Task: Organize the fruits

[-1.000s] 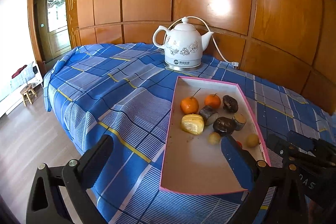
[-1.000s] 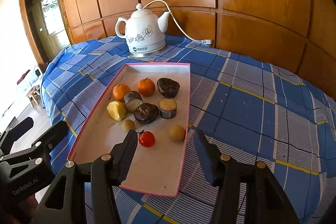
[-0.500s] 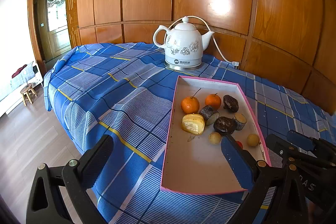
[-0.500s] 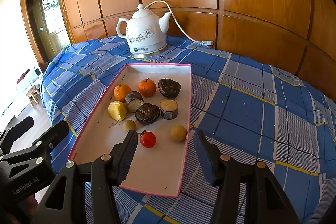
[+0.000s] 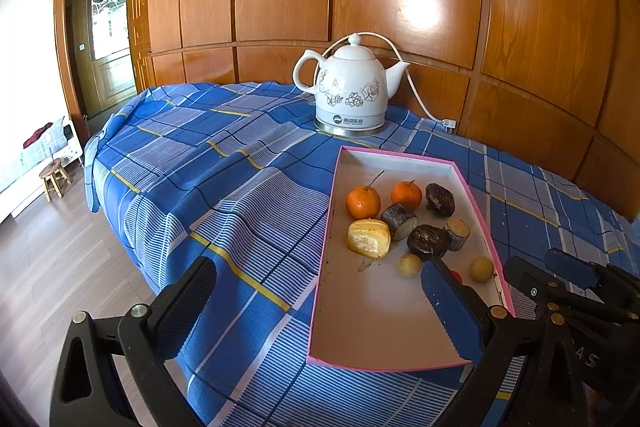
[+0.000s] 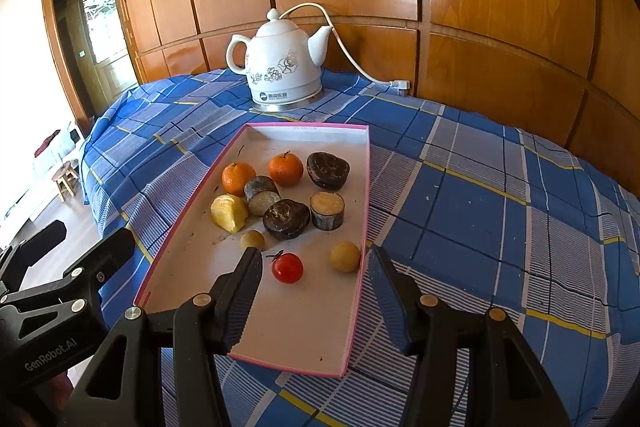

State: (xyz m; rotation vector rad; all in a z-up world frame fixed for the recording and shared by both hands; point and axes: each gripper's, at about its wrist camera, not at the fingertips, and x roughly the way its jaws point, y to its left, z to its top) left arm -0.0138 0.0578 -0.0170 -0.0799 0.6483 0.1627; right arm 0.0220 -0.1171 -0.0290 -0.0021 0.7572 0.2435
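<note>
A pink-edged white tray lies on the blue plaid cloth. It holds two oranges, two dark lumpy fruits, two cut cane pieces, a yellow fruit piece, two small yellow balls and a cherry tomato. My right gripper is open, hovering above the tray's near end, with the tomato between its fingers in view. My left gripper is open and empty over the tray's left rim.
A white floral electric kettle stands beyond the tray, its cord running to the wood-panelled wall. The table's edge drops to the wooden floor at the left, where a small stool stands near a doorway.
Both views have shifted very slightly; the tray and fruits sit a touch lower and nearer. Nothing was taken hold of or let go.
</note>
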